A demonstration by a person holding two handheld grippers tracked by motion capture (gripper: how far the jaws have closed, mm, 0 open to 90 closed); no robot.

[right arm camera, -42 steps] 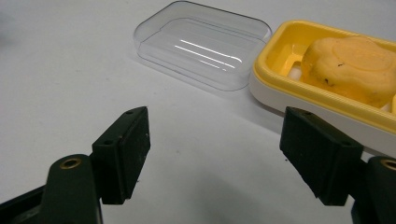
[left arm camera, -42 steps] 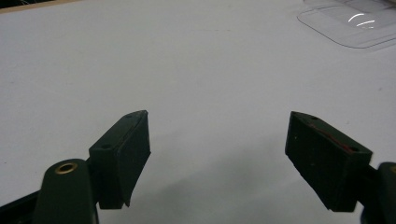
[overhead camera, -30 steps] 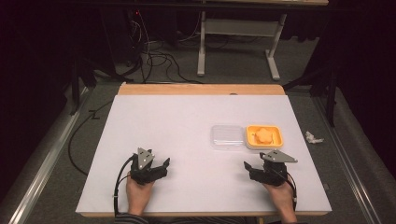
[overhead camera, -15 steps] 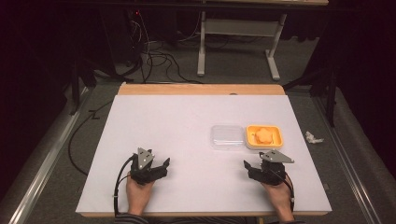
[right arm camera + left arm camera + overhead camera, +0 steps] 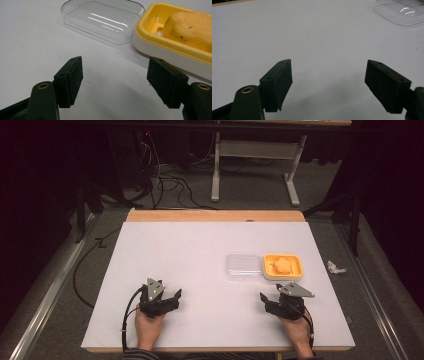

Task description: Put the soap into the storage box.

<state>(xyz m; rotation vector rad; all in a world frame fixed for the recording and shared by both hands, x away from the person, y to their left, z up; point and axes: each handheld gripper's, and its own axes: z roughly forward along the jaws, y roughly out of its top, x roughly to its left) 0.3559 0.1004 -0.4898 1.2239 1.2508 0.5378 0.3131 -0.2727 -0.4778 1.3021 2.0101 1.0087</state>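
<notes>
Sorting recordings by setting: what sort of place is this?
Probably a lab or workshop rather than a home: a white-topped table, loose cables on grey carpet, and a metal-legged bench behind.

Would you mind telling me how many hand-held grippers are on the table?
2: the left hand-held gripper at the near left, the right hand-held gripper at the near right, just in front of the yellow dish.

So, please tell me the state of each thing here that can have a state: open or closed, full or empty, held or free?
Left gripper: open, holding nothing, low over the table.
Right gripper: open, holding nothing, near the yellow dish.
Yellow dish: uncovered, with an orange piece inside.
Orange piece: lying in the dish, free.
Clear lid: off the dish, lying on the table beside it.
Crumpled white scrap: on the floor, right of the table.
</notes>
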